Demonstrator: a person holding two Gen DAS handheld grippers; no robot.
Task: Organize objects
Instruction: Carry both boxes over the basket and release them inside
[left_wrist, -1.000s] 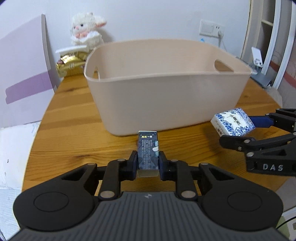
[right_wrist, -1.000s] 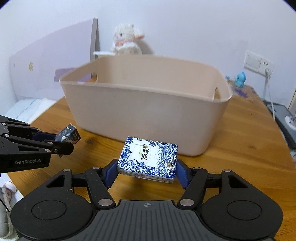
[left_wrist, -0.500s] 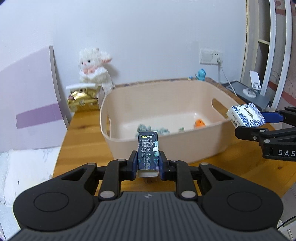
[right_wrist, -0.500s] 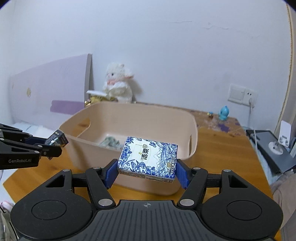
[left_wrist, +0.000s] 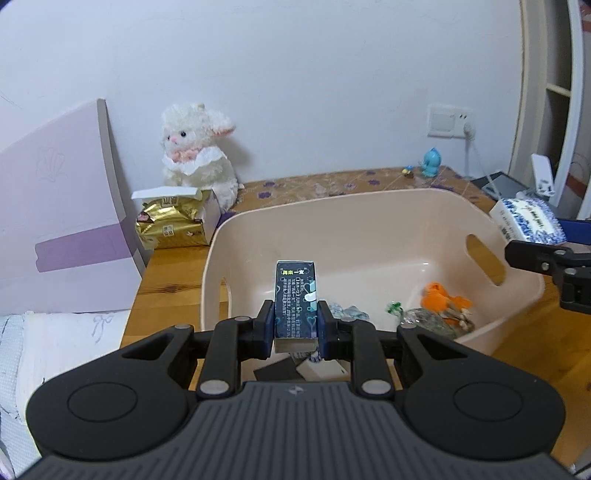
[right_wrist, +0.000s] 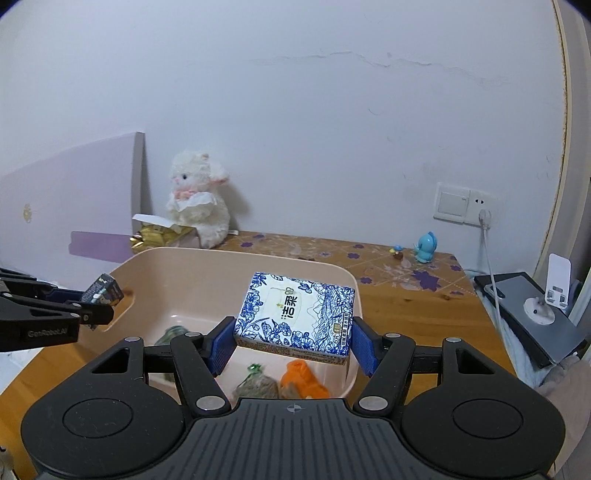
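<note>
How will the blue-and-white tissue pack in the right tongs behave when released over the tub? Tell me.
The tissue pack is probably soft and light: its printed wrapper looks like thin film and the right tongs hold it level by the sides alone. Flat and boxy, it should land without rolling in the beige tub. It looks unlikely to break, though hard squeezing may dent it.

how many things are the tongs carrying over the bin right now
2: a dark narrow box clamped in the left tongs, and a blue-and-white tissue pack clamped in the right tongs, both held above the beige bin.
</note>
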